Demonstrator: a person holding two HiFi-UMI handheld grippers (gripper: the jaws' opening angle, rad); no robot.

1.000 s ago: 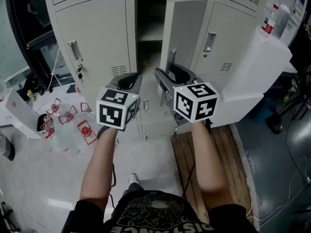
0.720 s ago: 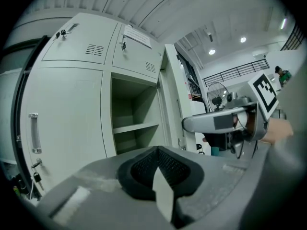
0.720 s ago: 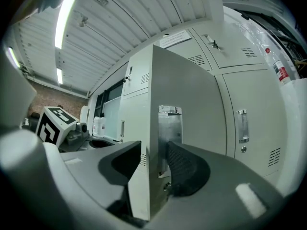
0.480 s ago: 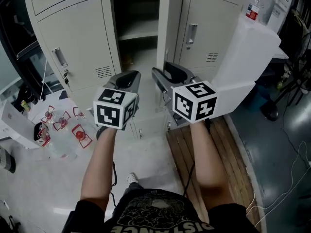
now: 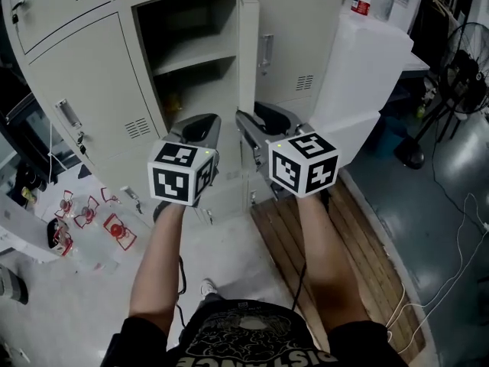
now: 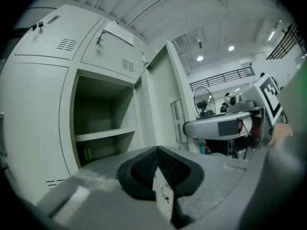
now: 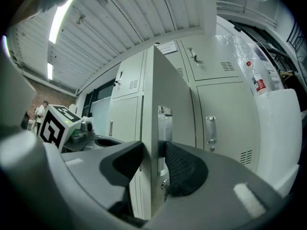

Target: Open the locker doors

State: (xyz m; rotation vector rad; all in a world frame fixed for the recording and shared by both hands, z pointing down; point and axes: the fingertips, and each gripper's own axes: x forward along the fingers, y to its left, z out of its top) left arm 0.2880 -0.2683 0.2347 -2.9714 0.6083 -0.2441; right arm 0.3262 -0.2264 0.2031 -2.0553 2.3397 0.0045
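while right gripper (image 7: 152,160) fingers, just closing, pinch the locker door (image 7: 165,85) edge, left gripper (image 6: 157,150) fingers touch, empty.

A black printed T-shirt (image 5: 243,336) is worn; white, black-marked cubes (image 5: 182,173) are fixed behind the left gripper (image 5: 201,121) and right gripper (image 5: 260,115).

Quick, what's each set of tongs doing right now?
Left tongs: closed, empty.
Right tongs: just been closing, clamped on the door edge.
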